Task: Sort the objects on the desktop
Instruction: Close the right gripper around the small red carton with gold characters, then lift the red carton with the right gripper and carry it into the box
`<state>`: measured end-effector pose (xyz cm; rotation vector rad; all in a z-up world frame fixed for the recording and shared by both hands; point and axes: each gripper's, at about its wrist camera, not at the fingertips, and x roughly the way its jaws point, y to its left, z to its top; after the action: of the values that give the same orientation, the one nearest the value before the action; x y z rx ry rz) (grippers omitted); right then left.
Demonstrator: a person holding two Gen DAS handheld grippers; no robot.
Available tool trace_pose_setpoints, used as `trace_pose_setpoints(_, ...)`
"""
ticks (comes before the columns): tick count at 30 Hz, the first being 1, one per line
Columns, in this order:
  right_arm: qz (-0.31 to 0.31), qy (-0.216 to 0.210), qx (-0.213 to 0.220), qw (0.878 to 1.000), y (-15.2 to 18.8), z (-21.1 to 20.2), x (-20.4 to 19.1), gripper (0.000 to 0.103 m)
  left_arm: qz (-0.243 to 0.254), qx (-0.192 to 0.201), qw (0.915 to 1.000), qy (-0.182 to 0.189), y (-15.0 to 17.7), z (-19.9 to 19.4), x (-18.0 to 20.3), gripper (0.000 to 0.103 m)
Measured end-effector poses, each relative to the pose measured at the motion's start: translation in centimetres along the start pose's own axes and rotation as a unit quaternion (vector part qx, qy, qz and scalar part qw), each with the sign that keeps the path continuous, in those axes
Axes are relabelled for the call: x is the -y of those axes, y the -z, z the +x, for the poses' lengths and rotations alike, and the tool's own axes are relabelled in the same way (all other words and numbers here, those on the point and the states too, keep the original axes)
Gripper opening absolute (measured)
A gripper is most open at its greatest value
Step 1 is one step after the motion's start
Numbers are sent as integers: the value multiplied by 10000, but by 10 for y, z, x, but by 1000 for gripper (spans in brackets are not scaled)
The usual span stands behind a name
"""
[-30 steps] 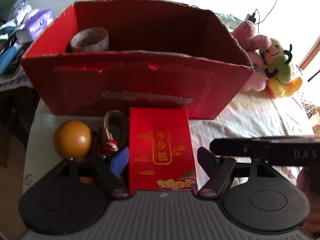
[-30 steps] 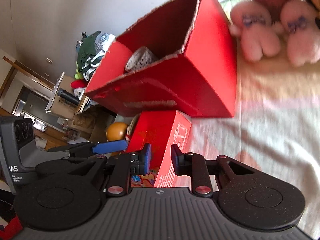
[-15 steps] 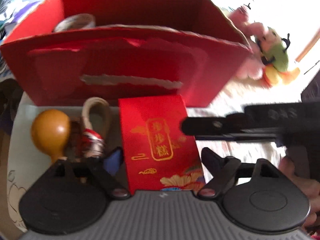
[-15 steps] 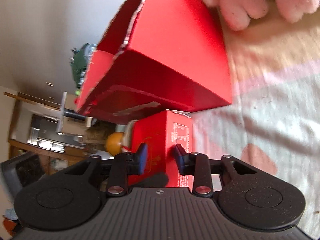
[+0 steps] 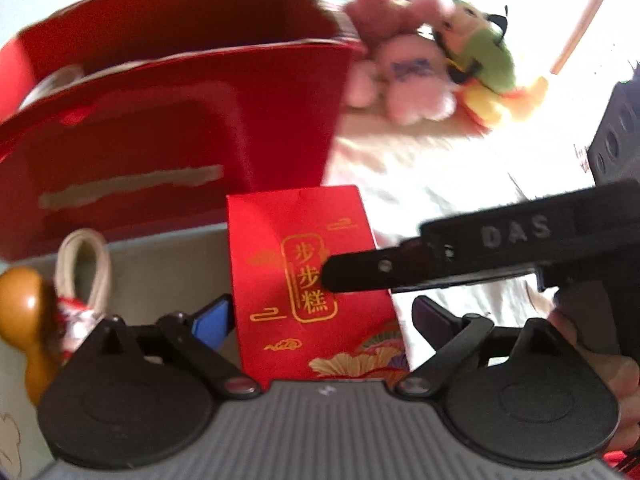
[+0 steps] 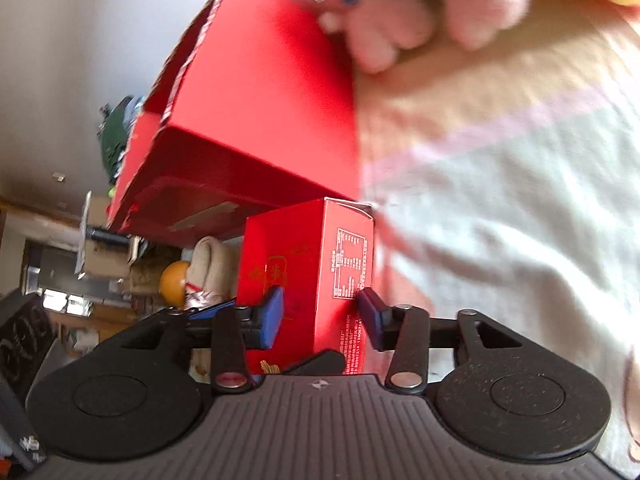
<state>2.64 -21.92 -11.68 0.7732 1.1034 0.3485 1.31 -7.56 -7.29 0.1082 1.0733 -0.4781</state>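
Observation:
A small red box (image 5: 296,248) with gold characters lies in front of the big red carton (image 5: 160,128). My left gripper (image 5: 320,314) is open, with the box's near end between its fingers and a slim gap on each side. The right gripper (image 6: 320,308) is turned on its side and open, its blue pads straddling the small red box (image 6: 320,264) at the near corner. One of its fingers (image 5: 360,272) reaches across the box's gold face. The carton (image 6: 260,100) stands just behind.
An orange gourd (image 5: 24,304) and a white cord loop (image 5: 82,264) lie left of the box. A tape roll (image 5: 60,80) sits inside the carton. Plush toys (image 5: 420,72) lie on the pale cloth (image 6: 500,220) to the right. A hand (image 5: 592,360) holds the right gripper.
The right gripper's jaws have widened and it has moved in until they straddle the small box. The left view has swung right and closer, so the carton sits further left.

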Motion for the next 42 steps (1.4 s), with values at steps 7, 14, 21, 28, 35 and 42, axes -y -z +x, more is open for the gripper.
trace_pose_setpoints(7,39,19,115,9999,2,-4,7,56,68,-155,9998,39,-7,17,1,94)
trace_pose_setpoints(14,243,52,206,9995,3,-11,14,54,86,-250,9992,301,-18,16,4,92)
trace_pose_setpoints(21,378,326,652,9966,7,-39,10,54,568,-234,9954,735,-33,14,31,92)
trace_pose_setpoints(28,421,385,1306,9898,2,-78,-7,54,857,260,9891,1167,-66,-16,43,92)
trace_pose_setpoints(35,-15,533,2071,9769,-9,-110,-49,54,1161,936,9790,1391,-95,-58,44,92)
trace_pose_setpoints(42,-652,343,2442,9669,-48,-103,-96,54,1179,1631,9724,1178,-128,-97,10,92)
